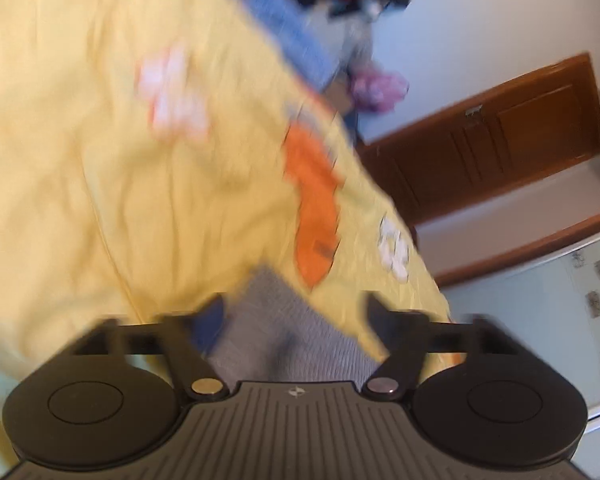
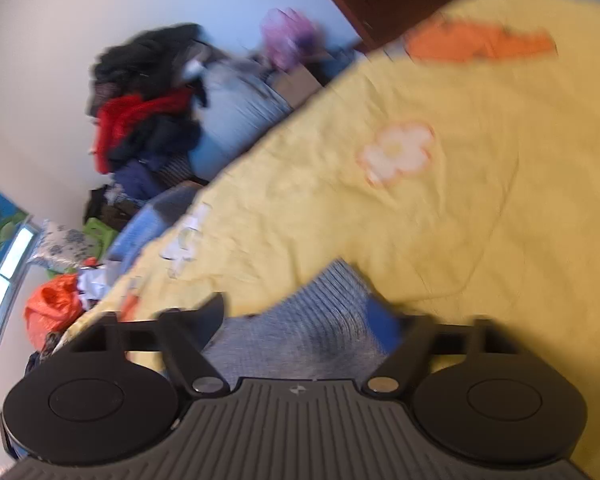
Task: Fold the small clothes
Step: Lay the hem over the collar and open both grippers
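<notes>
Grey ribbed garment (image 1: 284,320) on the yellow bed cover (image 1: 100,160), near the bed's edge; both views blurred.

Left hand-held gripper (image 1: 296,312): jaws spread wide, released, garment lying between and below the fingers, blue trim by the left finger; right hand-held gripper (image 2: 312,316): jaws likewise apart, same garment (image 2: 300,320) between them, blue cuff (image 2: 384,324) at the right finger; orange garment (image 1: 316,208) lies farther along the bed, close to its edge, apart from the grey one; clothes pile (image 2: 148,100) beyond the bed against the wall.
</notes>
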Action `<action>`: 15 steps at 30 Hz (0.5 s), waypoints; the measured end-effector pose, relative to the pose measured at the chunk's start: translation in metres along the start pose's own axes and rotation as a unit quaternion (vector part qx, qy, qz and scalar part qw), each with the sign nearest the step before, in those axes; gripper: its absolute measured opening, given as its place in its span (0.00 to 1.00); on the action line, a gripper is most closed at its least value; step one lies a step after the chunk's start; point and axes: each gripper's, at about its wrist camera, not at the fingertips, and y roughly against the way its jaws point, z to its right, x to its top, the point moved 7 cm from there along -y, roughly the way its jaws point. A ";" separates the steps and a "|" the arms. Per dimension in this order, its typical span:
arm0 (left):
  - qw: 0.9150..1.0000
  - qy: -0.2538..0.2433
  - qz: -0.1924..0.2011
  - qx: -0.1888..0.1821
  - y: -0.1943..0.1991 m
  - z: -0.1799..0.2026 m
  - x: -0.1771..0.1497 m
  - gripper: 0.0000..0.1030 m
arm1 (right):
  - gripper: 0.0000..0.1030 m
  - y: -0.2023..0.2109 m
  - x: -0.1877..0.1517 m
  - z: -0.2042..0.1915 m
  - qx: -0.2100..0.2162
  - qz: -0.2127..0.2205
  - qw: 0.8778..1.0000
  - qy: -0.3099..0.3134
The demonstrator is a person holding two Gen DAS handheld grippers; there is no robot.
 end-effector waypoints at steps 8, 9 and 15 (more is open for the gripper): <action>0.984 -0.050 -0.109 -0.131 0.061 0.039 -0.130 0.87 | 0.78 0.071 -0.092 -0.039 0.050 -0.097 0.984 0.139; 0.983 -0.043 -0.119 -0.133 0.062 0.032 -0.147 0.87 | 0.78 0.076 -0.104 -0.038 0.046 -0.105 0.982 0.150; 0.987 -0.010 -0.111 -0.112 0.081 -0.013 -0.166 0.84 | 0.78 0.096 -0.126 -0.017 0.008 -0.135 0.981 0.141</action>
